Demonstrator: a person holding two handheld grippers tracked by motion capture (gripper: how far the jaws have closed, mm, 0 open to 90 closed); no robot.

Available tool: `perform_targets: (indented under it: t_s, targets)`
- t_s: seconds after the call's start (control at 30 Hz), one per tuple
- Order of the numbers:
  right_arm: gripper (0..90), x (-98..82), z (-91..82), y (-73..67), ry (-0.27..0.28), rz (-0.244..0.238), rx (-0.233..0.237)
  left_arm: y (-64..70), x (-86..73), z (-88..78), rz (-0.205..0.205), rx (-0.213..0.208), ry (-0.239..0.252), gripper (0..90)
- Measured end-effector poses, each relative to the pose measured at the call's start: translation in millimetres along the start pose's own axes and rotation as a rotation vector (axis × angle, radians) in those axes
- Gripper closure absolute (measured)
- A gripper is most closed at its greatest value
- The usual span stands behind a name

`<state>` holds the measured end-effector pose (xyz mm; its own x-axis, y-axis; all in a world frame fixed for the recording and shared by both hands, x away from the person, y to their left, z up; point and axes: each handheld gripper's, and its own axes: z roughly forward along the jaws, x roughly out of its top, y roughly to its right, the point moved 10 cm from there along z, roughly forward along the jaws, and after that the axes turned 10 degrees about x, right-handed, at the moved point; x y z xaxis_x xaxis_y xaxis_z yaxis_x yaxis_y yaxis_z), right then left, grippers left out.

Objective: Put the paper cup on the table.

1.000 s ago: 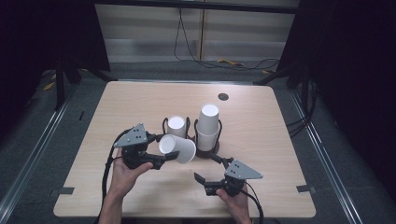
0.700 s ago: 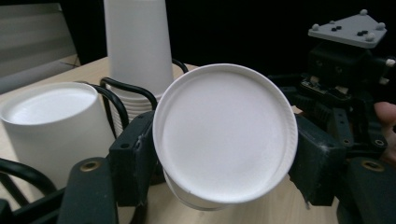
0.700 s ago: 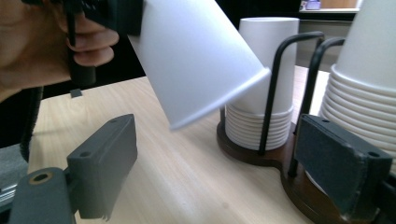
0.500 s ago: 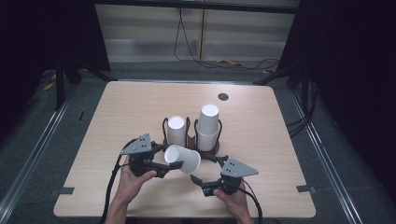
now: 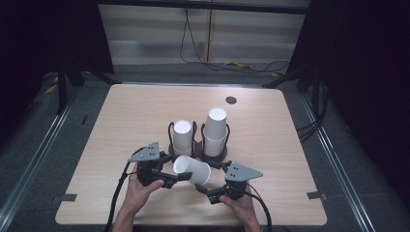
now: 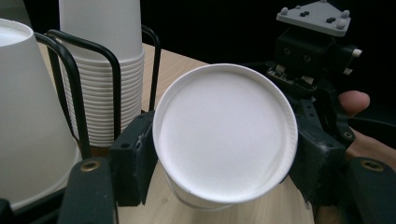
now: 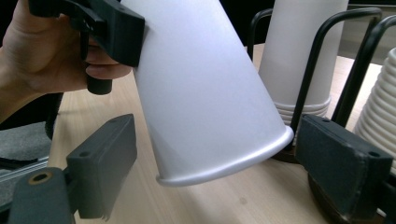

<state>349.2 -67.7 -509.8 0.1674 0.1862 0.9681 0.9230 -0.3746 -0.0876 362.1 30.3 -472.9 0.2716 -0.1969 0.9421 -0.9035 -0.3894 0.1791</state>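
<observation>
— Where is the white paper cup [image 5: 192,168]?

— It is lying on its side in the air, just above the wooden table [image 5: 121,116], near the person's edge. Its flat bottom points to the left and its open rim points to the right.

— Who holds it?

— The left gripper [image 5: 181,177]. Its two black jaws press on the cup's bottom end, one on each side, so they are pinching the cup. In the left gripper view the round white bottom [image 6: 225,133] sits right between the jaws.

— And the right gripper [image 5: 202,189]?

— Its jaws are spread wide. In the right gripper view the rim of the cup [image 7: 229,158] hangs between them, but there is a gap on both sides — the jaws do not touch it.

— What is behind the cup?

— A black wire holder [image 5: 218,153] with two spots. The left spot has a short stack of cups [image 5: 183,137], upside down. The right spot has a tall stack of cups [image 5: 215,130], also upside down. The held cup is just in front of the holder, close to it.

— Anything else on the table?

— A small dark round spot [image 5: 231,100] far back on the right, well away from the cups.

— Where are the hands?

— The left hand [image 5: 139,188] and the right hand [image 5: 238,205] come in from the near edge, each holding its gripper.
</observation>
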Motion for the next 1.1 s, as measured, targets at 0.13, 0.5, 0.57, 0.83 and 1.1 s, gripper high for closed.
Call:
perform_targets:
  t_s: [0.13, 0.5, 0.57, 0.83, 1.1]
  targets:
    - [12.8, 1.4, 2.2, 1.2, 0.017, -0.001, 0.010, 3.8, 0.7, 1.2, -0.006, -0.012, 0.009, 32.6]
    - [12.7, -0.3, 10.0, -1.4, 0.026, -0.006, 0.034, 9.3, 1.5, 6.1, -0.012, -0.034, 0.013, 32.6]
    - [12.5, -0.3, 10.6, -1.4, 0.034, -0.003, 0.029, 10.0, 1.1, 6.9, -0.010, -0.039, 0.012, 32.6]
    - [14.7, -1.8, 12.6, -1.7, 0.027, -0.005, 0.036, 10.3, 1.8, 7.3, -0.024, -0.045, 0.019, 32.6]
    - [20.4, -3.0, 12.2, -3.3, 0.003, -0.029, 0.034, 8.0, 1.8, 5.8, -0.022, -0.050, 0.014, 32.1]
